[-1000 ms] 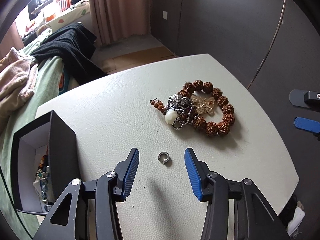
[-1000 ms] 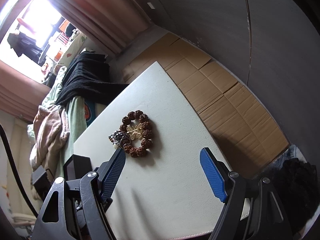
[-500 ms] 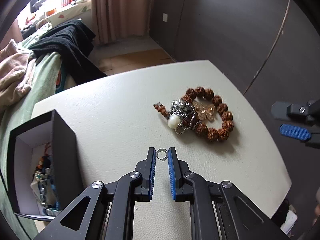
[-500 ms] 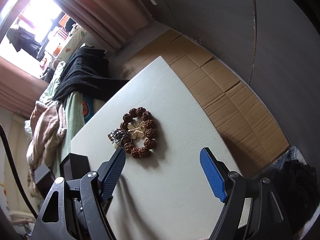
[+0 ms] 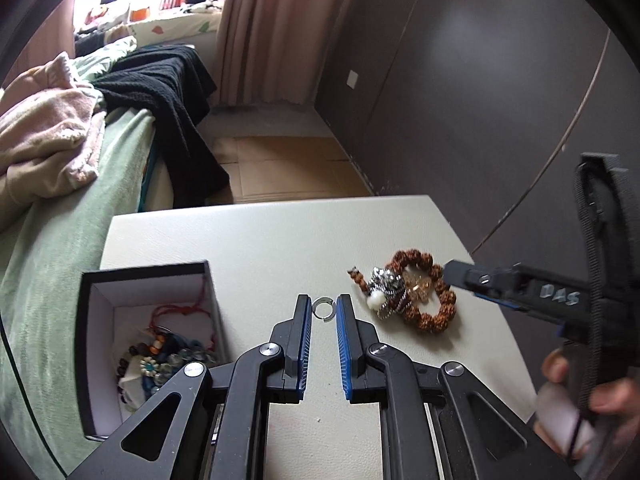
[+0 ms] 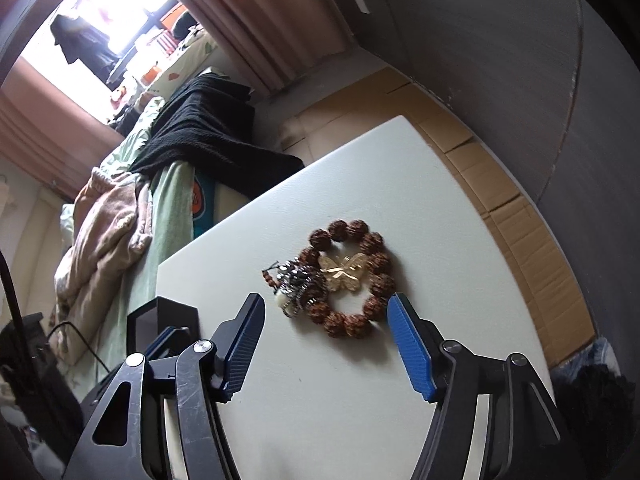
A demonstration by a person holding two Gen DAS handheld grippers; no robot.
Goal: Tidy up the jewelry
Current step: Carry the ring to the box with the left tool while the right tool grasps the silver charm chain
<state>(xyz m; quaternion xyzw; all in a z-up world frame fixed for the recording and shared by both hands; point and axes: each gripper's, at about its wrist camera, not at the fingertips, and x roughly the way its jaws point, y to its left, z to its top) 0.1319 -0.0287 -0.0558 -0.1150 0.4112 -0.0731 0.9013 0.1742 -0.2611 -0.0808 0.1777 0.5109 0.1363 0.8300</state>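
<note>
Left hand-held gripper (image 5: 324, 310): fingers pinched in on the small silver ring (image 5: 323, 309), which sits between the blue pads near their tips. I read it as lifted off the counter (image 5: 260, 236), though the view does not settle whether it clears the surface.

Black jewelry box (image 5: 144, 276) stands just to the left of this gripper, lid off, white inside. It already contains a tangle of beads, a red cord and some blue-green pieces, so part of the sorting looks done.

Right hand-held gripper (image 6: 326, 344): jaws spread wide, nothing between them. It hangs over the counter with the brown bead bracelet (image 6: 374, 276) ahead of its tips. From the left wrist camera its body comes in from the right, close to that bracelet.

On the counter and not yet boxed:
- brown bead bracelet, lying in a loop
- gold butterfly piece (image 6: 346, 272) inside the loop
- silver chain cluster (image 6: 298, 280) with a white bead, touching the bracelet's left side
- a short string of small dark beads poking out beside the cluster

My judgement: ring goes into the box next, then the bracelet heap. Roughly midway, with the bigger pile untouched. The ring is tiny and held near the pad tips, so a slip on the way over is the risk I'd watch
</note>
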